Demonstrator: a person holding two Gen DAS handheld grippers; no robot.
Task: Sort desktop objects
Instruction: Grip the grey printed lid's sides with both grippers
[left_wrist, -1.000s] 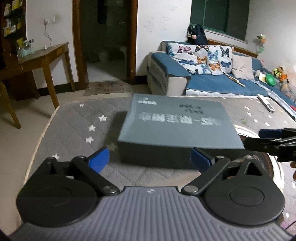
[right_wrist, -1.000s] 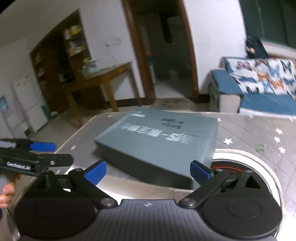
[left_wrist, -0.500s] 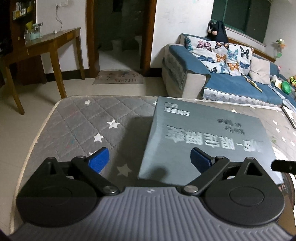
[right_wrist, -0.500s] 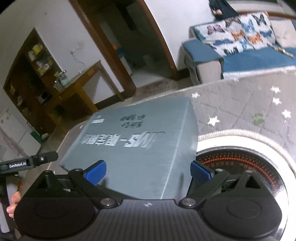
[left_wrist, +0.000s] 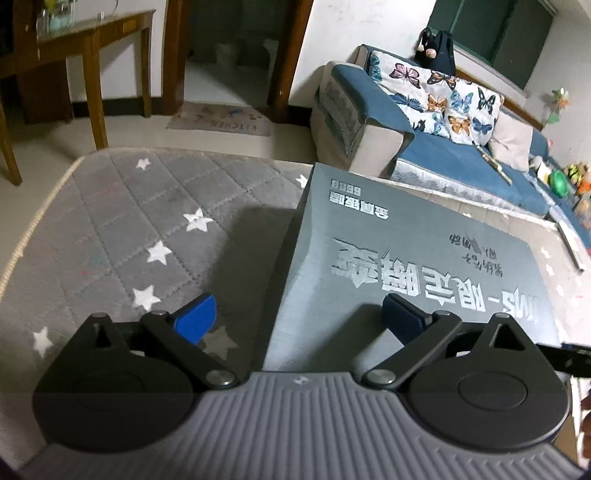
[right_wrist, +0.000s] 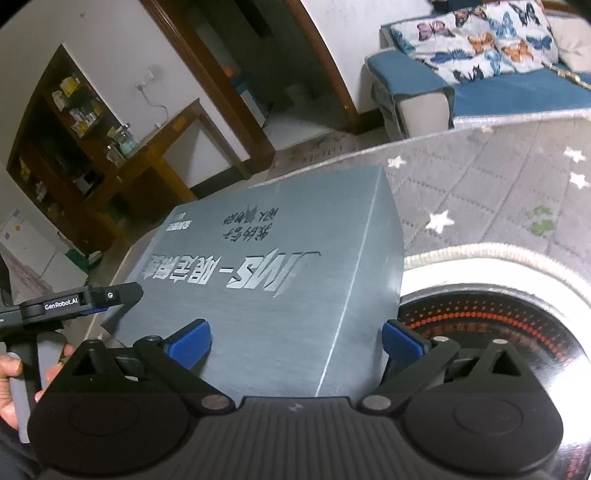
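We now have both grippers right over the grey box (left_wrist: 406, 266), where a second ago we faced its near side from lower and further back. In the left wrist view the box fills the 3 o'clock half, lying on the starred grey table cover (left_wrist: 140, 221). Our left gripper (left_wrist: 299, 319) stands spread wide with nothing between its blue pads: one pad hangs over the cover at 7 o'clock, the other over the box lid. In the right wrist view our right gripper (right_wrist: 297, 341) is likewise released and empty, its fingers straddling the near corner of the box. That corner overlaps the black round cooktop (right_wrist: 498, 325) at 4 o'clock. The left gripper shows at 9 o'clock beside the box's left edge, but we cannot tell whether it touches it. We judge the box is the next thing to sort, and our closing in suggests a two-handed grasp. The box looks broad, so one gripper alone might let it tip.
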